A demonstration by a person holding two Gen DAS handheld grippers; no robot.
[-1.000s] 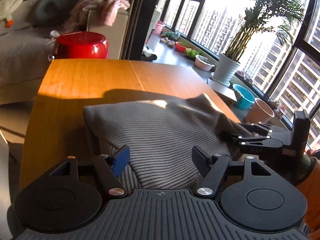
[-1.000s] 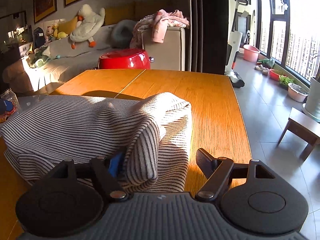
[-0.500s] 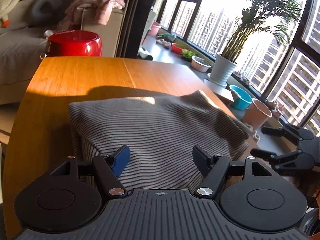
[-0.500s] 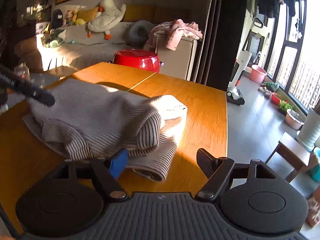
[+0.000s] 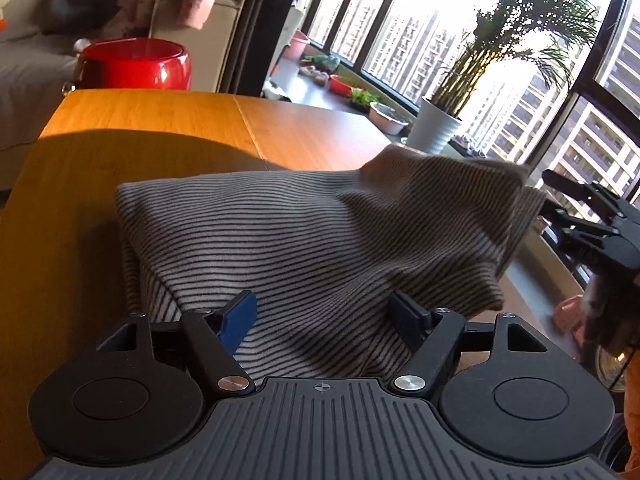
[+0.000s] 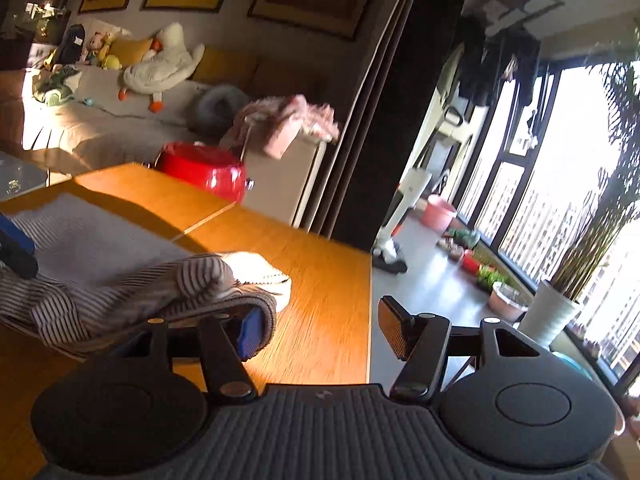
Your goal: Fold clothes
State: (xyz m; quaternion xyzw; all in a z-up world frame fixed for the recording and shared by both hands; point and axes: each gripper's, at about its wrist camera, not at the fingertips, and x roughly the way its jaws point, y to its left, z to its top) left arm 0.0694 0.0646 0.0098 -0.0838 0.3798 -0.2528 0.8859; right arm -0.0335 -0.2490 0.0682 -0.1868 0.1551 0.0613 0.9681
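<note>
A grey striped garment point(image 5: 320, 232) lies folded on the wooden table point(image 5: 140, 128). My left gripper point(image 5: 324, 314) hovers open low over its near edge, with cloth below and between the wide-set fingers and neither pad pressing it. My right gripper point(image 6: 320, 332) is at the garment's point(image 6: 120, 280) right end with its jaws closing. The thick hem drapes over its left finger point(image 6: 250, 334), and only bare table shows in the gap. In the left wrist view the right gripper point(image 5: 580, 216) shows beside the raised right corner.
A red pot point(image 5: 136, 64) stands just past the table's far edge, in front of a sofa point(image 6: 120, 128) piled with toys and pink cloth. The table's right edge point(image 6: 370, 300) drops to a tiled floor with a potted palm point(image 5: 440, 128), bowls and tall windows.
My right gripper has risen, rolled and drawn back from the fold it was under, and its jaws have narrowed. My left gripper has sunk closer to the garment, whose right corner now stands raised.
</note>
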